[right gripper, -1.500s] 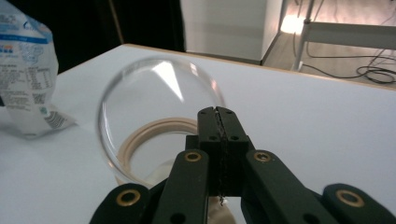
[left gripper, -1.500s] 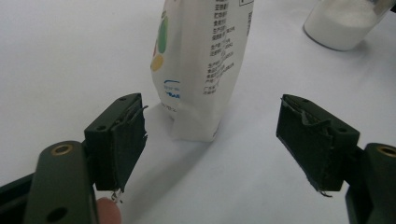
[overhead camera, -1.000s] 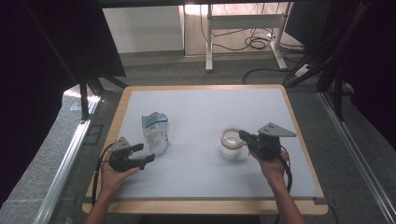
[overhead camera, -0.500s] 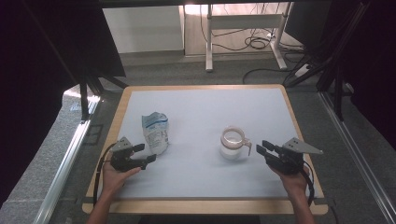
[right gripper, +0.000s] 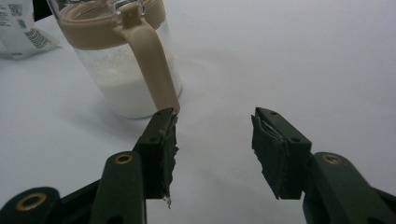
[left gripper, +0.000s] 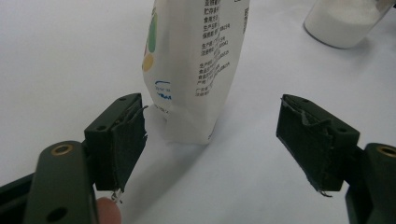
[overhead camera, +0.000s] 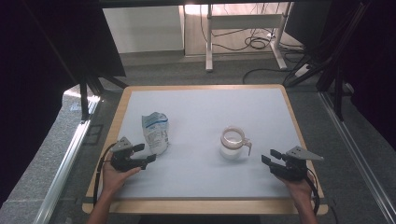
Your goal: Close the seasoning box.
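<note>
A white printed pouch (overhead camera: 155, 132) stands on the white mat (overhead camera: 205, 112) at the left. My left gripper (overhead camera: 143, 155) is open right beside the pouch (left gripper: 194, 70), its jaws wide apart with nothing between them. A clear jar (overhead camera: 233, 143) with a tan lid and handle holds white powder at centre right. My right gripper (overhead camera: 269, 157) sits low to the jar's right, apart from it. Its jaws have just been opening and stand apart with nothing between them. The jar's handle (right gripper: 149, 60) is just beyond the right gripper (right gripper: 212, 135).
The mat lies on a wooden-edged table (overhead camera: 205, 206). Black frame posts (overhead camera: 84, 100) stand at the left, and a white stand with cables (overhead camera: 243, 35) is on the floor beyond the table.
My right gripper has drawn back from the jar toward the table's right front and sunk lower, and its jaws have opened. The jar stays standing on the mat. The left hand has kept still.
</note>
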Tool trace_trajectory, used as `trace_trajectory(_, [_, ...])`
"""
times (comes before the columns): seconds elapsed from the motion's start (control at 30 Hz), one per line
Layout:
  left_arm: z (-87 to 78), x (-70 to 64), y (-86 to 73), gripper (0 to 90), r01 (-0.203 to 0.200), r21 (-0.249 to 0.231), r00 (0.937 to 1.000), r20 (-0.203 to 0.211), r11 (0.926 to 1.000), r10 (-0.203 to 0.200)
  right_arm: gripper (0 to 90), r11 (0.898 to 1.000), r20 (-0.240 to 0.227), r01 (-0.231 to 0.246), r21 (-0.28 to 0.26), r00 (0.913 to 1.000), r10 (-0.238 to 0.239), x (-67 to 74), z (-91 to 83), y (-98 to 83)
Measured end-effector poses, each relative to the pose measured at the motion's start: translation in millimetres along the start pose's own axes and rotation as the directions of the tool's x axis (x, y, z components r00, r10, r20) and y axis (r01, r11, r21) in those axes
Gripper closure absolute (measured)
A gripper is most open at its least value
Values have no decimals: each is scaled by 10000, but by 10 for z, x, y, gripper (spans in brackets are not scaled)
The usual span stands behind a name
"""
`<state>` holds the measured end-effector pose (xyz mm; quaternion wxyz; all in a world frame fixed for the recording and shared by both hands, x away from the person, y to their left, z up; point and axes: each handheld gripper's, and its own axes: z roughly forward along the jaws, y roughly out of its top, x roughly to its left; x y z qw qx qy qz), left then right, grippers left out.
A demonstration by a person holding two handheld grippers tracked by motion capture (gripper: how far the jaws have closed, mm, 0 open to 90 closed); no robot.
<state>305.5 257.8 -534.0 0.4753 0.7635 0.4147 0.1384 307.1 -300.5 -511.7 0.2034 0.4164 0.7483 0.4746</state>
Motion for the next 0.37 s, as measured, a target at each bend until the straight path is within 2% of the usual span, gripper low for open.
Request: trace_trajectory(0.37, [19,10,-5,233,7,101,9999,-119,9999,-6,475,9999,-78,146,36,9999,-146,30,29,24])
